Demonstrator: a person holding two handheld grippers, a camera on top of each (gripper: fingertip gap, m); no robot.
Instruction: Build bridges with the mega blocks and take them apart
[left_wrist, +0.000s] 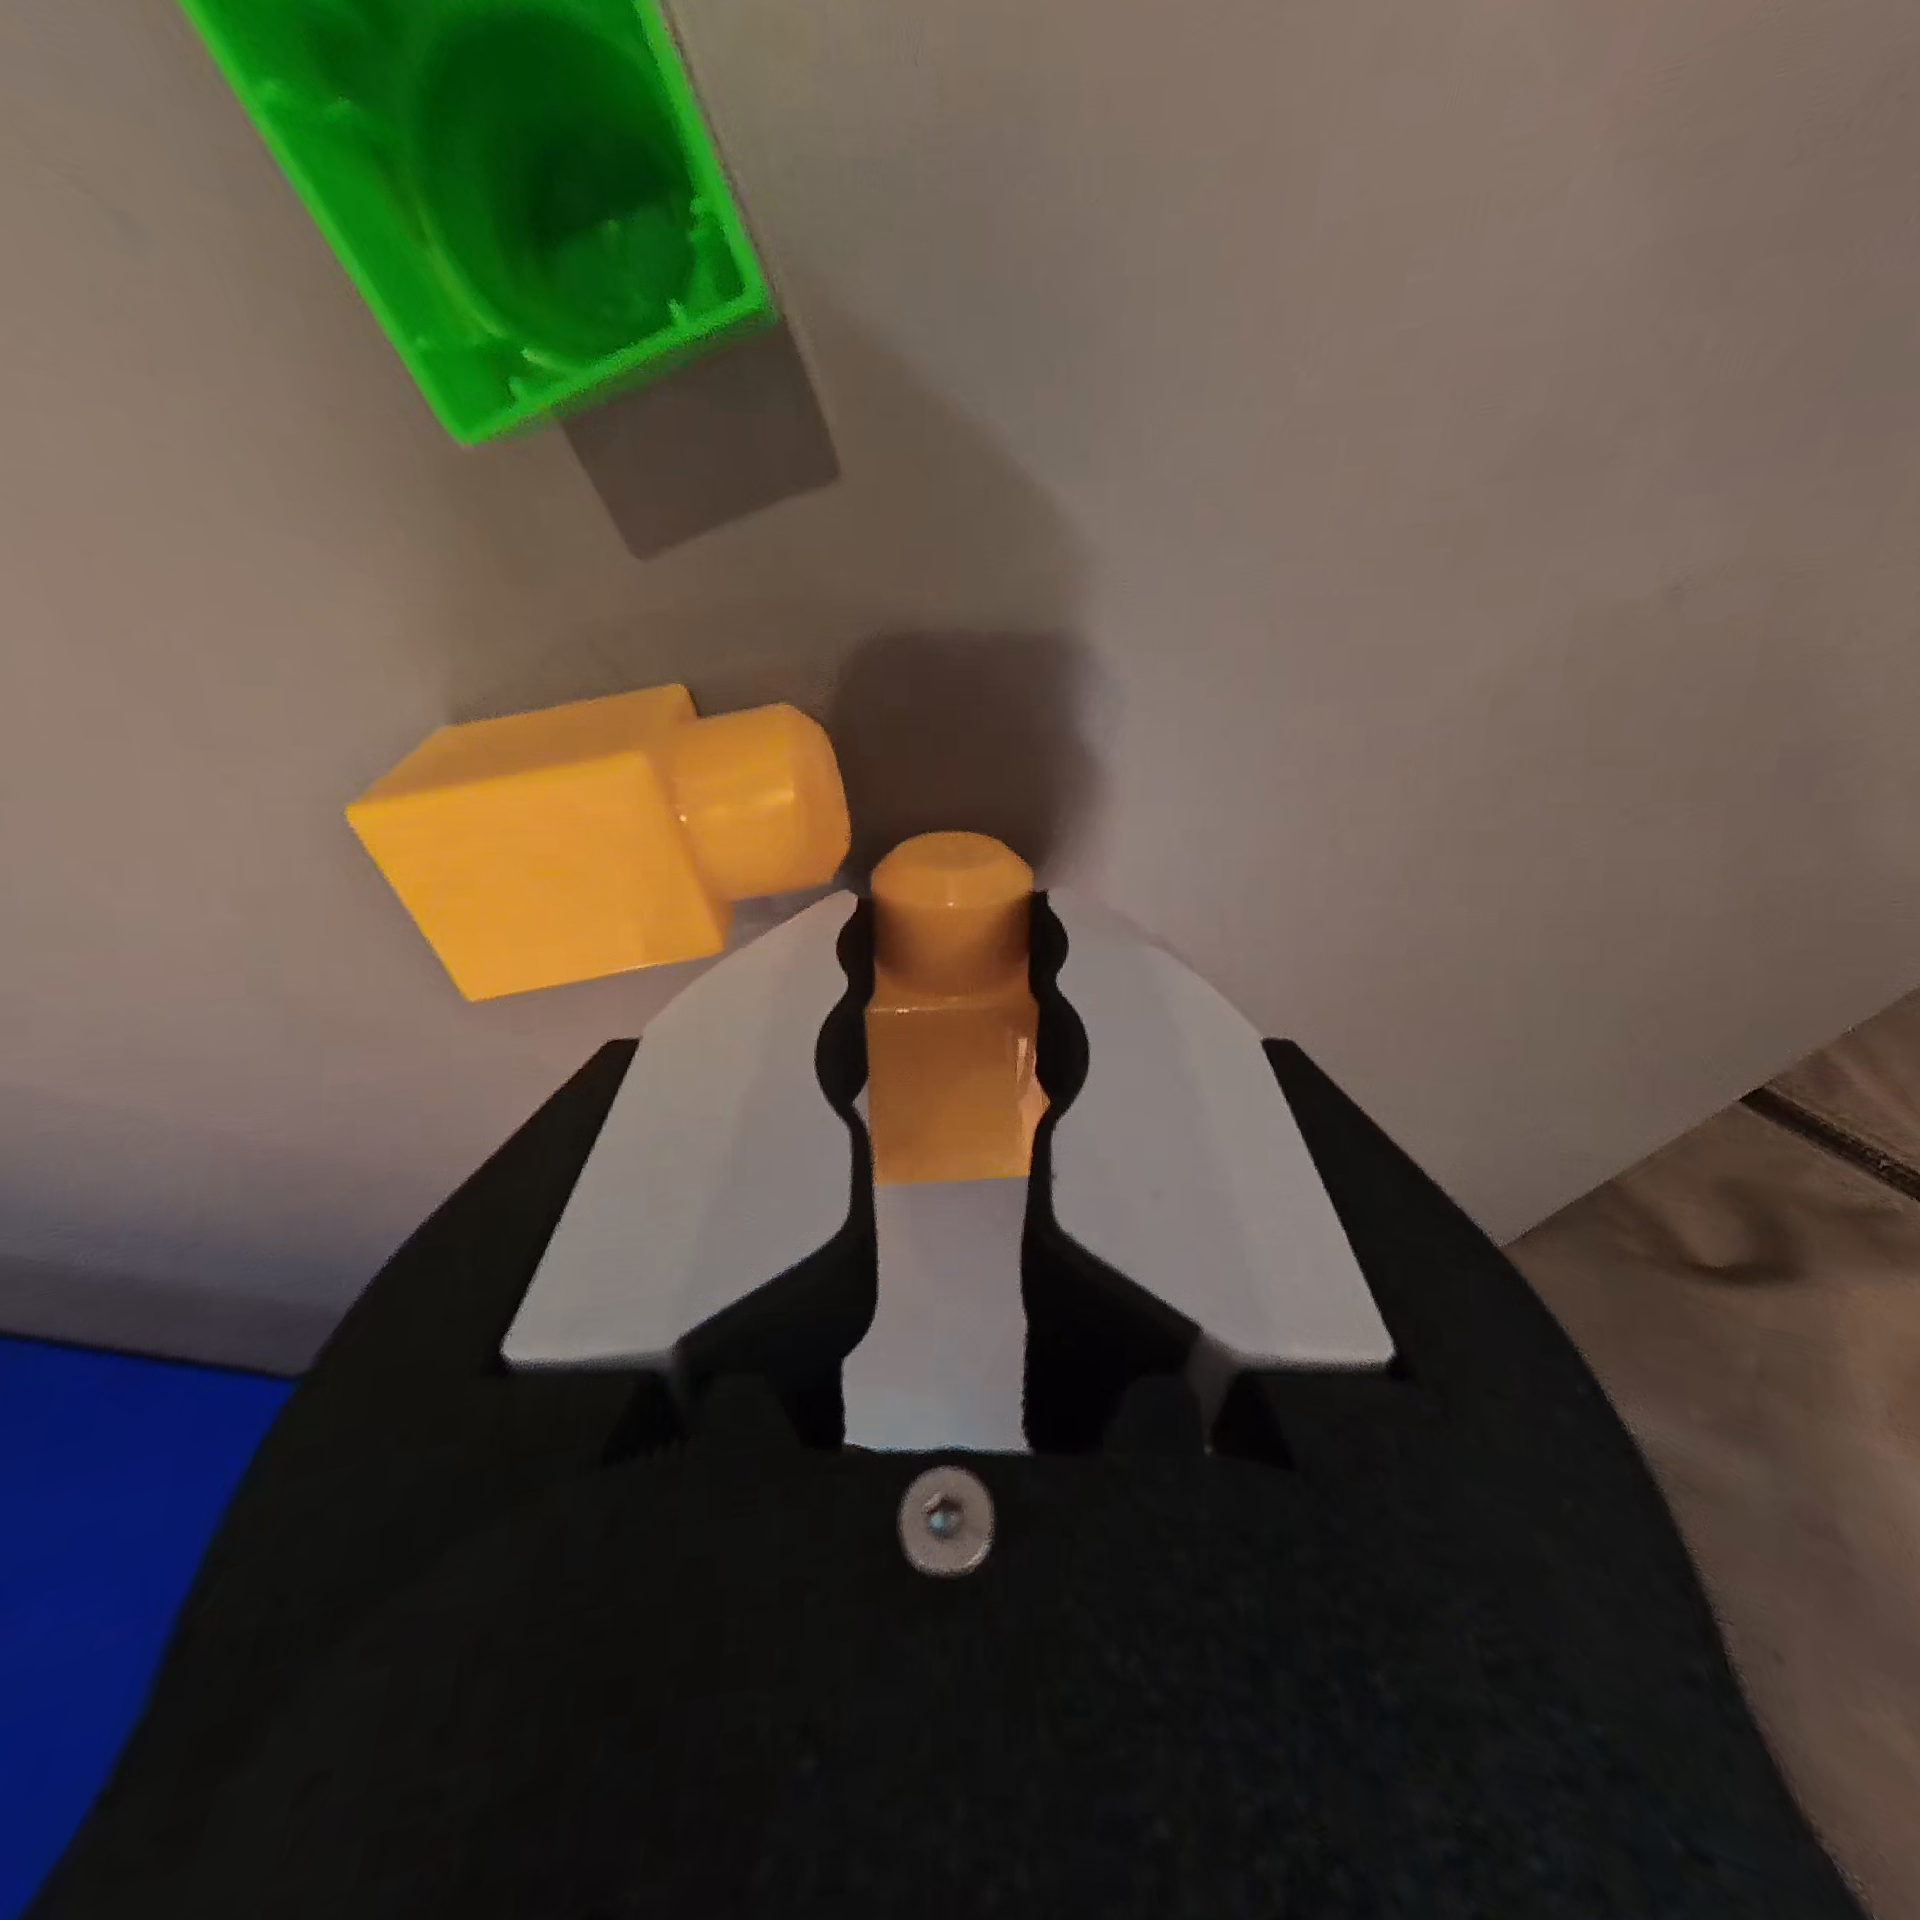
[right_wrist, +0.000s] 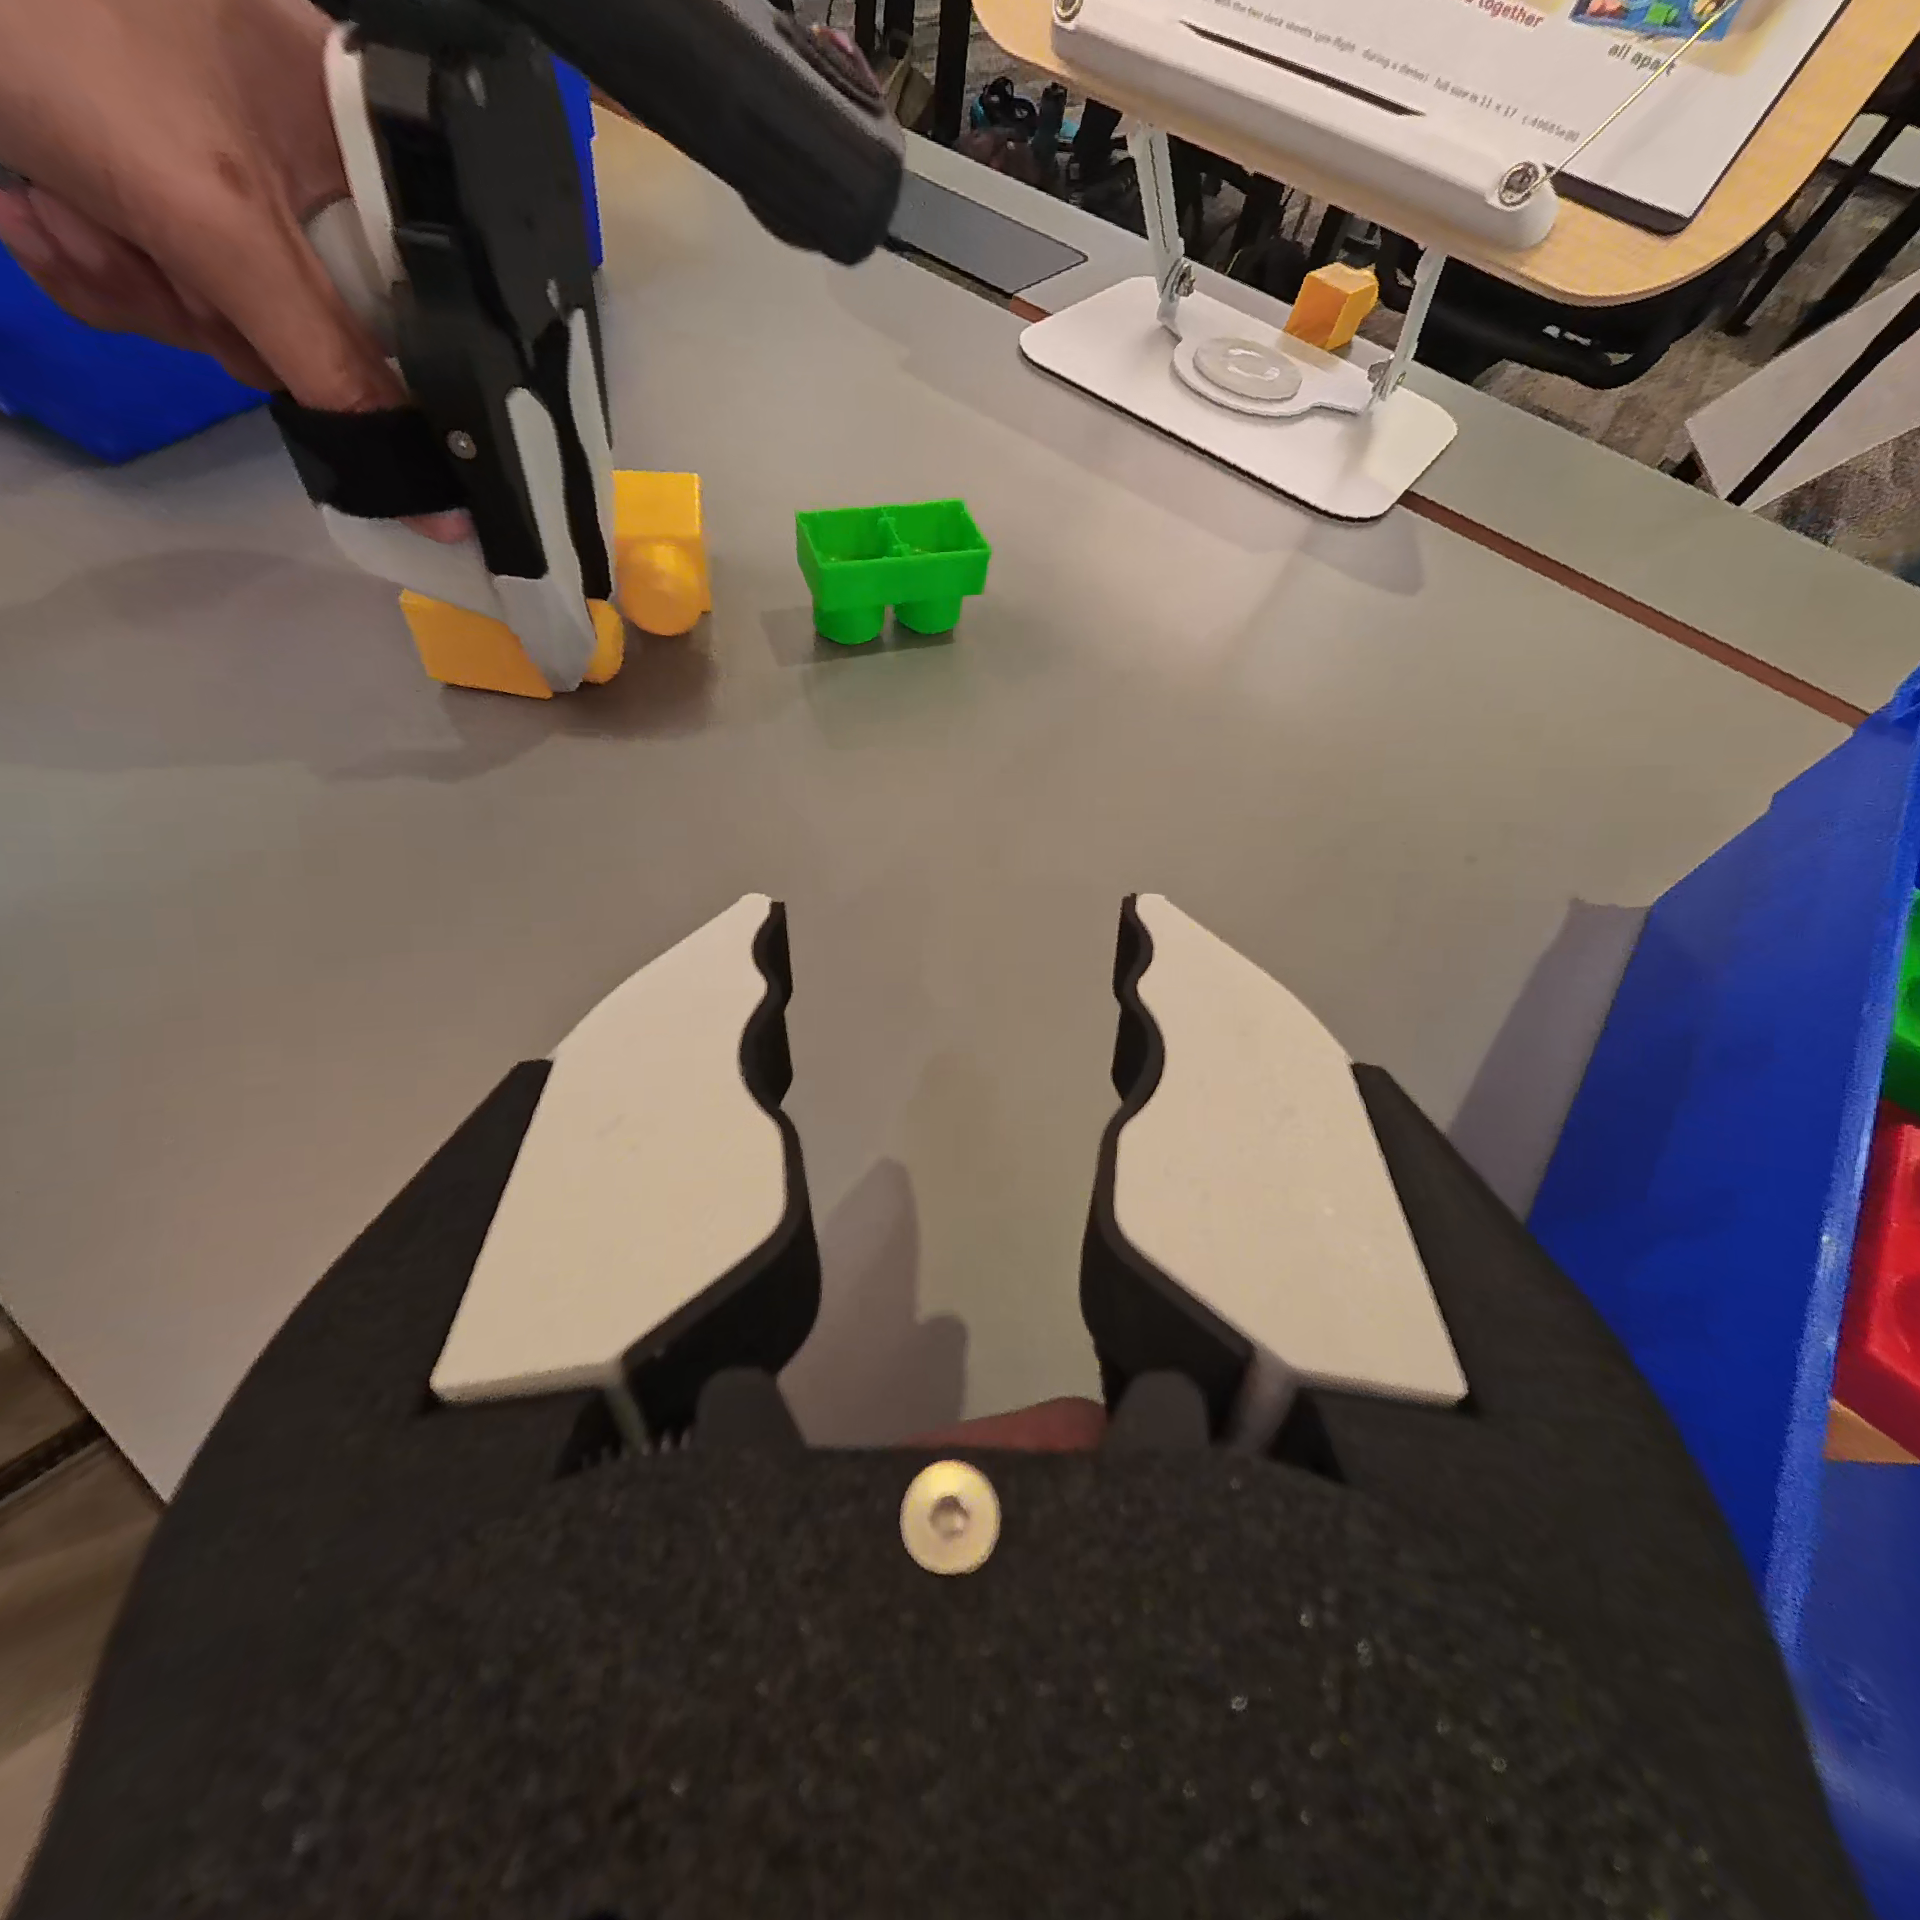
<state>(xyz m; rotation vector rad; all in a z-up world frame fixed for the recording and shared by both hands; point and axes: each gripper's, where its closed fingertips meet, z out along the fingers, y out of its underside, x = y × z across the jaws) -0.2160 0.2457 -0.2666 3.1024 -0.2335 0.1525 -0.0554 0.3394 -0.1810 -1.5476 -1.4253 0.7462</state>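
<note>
My left gripper (left_wrist: 951, 925) is shut on a small yellow one-stud block (left_wrist: 951, 1060) that lies on its side on the grey table; in the right wrist view this block (right_wrist: 473, 644) touches the tabletop under the left gripper (right_wrist: 577, 634). A second yellow one-stud block (left_wrist: 561, 842) lies on its side just left of it, also seen in the right wrist view (right_wrist: 660, 545). A green two-stud block (left_wrist: 520, 208) stands upside down farther off, hollow side up (right_wrist: 891, 566). My right gripper (right_wrist: 951, 935) is open and empty, low over the near table.
A person's hand (right_wrist: 156, 208) holds the left gripper. A white stand with a board (right_wrist: 1247, 374) stands at the far right, another yellow block (right_wrist: 1332, 303) behind it. Blue bins sit at the far left (right_wrist: 94, 384) and near right (right_wrist: 1704, 1195), the right one holding blocks. The table edge (left_wrist: 1621, 1143) is close right.
</note>
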